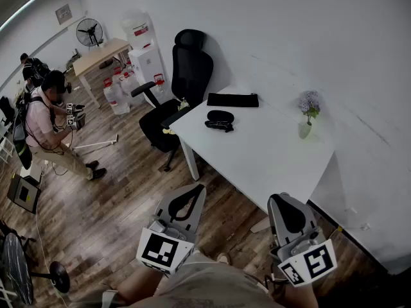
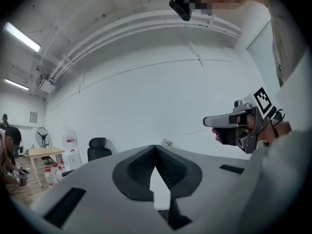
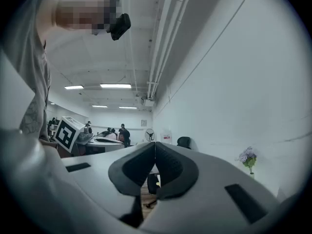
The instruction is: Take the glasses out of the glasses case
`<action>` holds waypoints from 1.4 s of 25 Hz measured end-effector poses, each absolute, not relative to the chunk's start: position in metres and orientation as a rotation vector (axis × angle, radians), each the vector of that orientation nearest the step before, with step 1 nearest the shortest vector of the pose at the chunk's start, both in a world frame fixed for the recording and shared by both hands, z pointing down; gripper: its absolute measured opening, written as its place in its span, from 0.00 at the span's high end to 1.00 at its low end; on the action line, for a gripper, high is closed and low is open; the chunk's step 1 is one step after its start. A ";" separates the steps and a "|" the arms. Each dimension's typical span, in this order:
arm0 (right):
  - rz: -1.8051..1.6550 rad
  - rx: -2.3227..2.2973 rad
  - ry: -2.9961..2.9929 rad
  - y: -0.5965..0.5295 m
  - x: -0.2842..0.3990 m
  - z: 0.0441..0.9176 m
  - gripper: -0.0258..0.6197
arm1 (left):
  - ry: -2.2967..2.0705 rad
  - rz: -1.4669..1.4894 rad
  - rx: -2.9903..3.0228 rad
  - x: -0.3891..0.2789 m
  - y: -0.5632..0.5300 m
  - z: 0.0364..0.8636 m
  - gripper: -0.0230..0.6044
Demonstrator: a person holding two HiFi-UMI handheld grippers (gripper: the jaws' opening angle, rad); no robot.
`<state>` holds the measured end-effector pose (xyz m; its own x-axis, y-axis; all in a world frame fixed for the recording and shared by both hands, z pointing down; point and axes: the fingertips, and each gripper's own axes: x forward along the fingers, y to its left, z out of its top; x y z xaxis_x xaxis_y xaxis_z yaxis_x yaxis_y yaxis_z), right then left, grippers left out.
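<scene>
A dark oval glasses case [image 1: 220, 117] lies on the white table [image 1: 270, 153], near its far left corner. Whether it stands open is too small to tell, and no glasses can be made out. Both grippers hang low in front of my body, well short of the table. The left gripper [image 1: 194, 190] points level with its jaws touching at the tips and nothing between them [image 2: 155, 148]. To its right, the right gripper [image 1: 283, 199] is also shut and empty [image 3: 155, 144]. Each gripper shows in the other's view: the right [image 2: 240, 126], the left [image 3: 73, 133].
A long flat black item [image 1: 232, 99] lies behind the case by the wall. A small vase of purple flowers [image 1: 309, 112] stands at the table's right. A black office chair [image 1: 183, 82] sits at the table's left end. A person [image 1: 45, 124] crouches on the wooden floor far left.
</scene>
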<state>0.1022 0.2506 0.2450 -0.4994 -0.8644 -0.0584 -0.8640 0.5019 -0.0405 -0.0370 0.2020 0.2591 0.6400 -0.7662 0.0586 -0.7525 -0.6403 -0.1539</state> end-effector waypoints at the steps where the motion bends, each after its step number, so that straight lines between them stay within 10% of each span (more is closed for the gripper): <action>1: -0.009 -1.535 2.662 0.250 0.104 0.246 0.91 | 1.283 -0.190 -2.738 -0.037 0.201 0.259 0.94; 18: 0.005 -1.503 2.659 0.244 0.118 0.249 0.91 | 1.308 -0.217 -2.726 -0.025 0.198 0.265 0.94; 21: 0.022 -1.491 2.689 0.241 0.116 0.249 0.62 | 1.326 -0.215 -2.709 -0.026 0.196 0.262 0.94; 35: 0.003 -1.488 2.804 0.201 0.106 0.279 0.62 | 1.374 -0.207 -2.706 -0.039 0.159 0.279 0.94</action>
